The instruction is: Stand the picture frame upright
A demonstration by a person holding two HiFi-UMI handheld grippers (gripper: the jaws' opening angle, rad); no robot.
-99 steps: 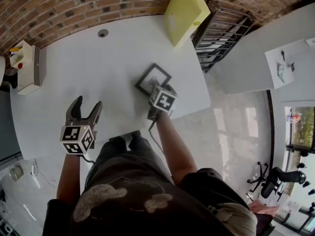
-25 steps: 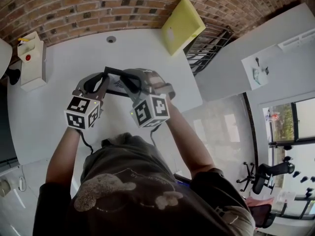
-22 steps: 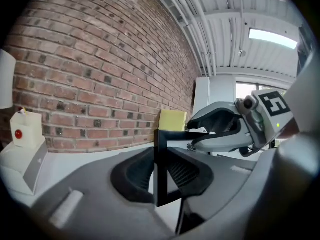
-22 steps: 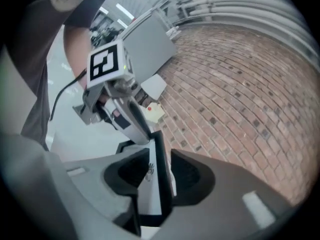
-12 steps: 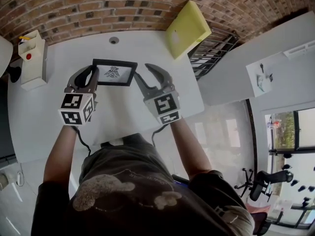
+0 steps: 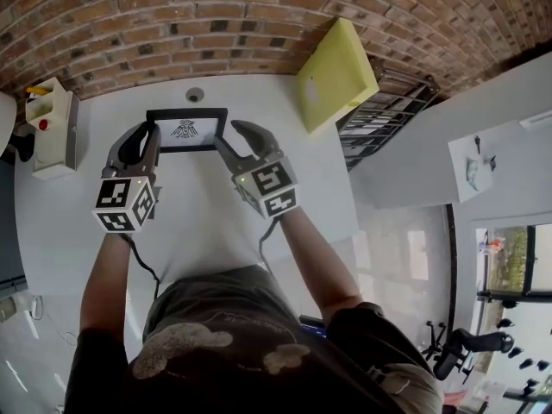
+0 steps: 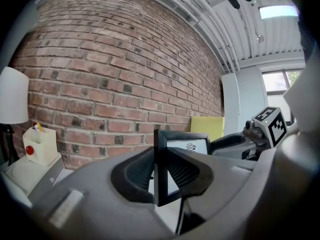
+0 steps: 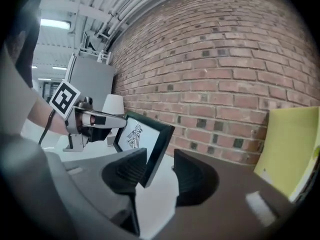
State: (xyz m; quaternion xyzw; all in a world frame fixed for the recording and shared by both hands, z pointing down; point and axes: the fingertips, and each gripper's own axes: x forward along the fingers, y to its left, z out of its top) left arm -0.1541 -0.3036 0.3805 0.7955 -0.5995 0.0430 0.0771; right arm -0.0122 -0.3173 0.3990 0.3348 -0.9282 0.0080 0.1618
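The black picture frame with a white print stands upright on the white table near the brick wall. My left gripper is shut on its left edge. In the left gripper view that edge is pinched between the pads of the left gripper. My right gripper is at the frame's right side and its jaws have just been opening. In the right gripper view the frame has its lower corner inside the gap of the right gripper, and the right pad stands clear of it.
A yellow board leans on the brick wall at the back right. A white box with a red button sits at the table's left end. A round grommet lies behind the frame. A metal rack stands past the table's right edge.
The frame, flat on the table four seconds ago, now stands upright and sits nearer the wall. The right gripper rolled, opened, drew off to the right, then came back around the frame's right edge.
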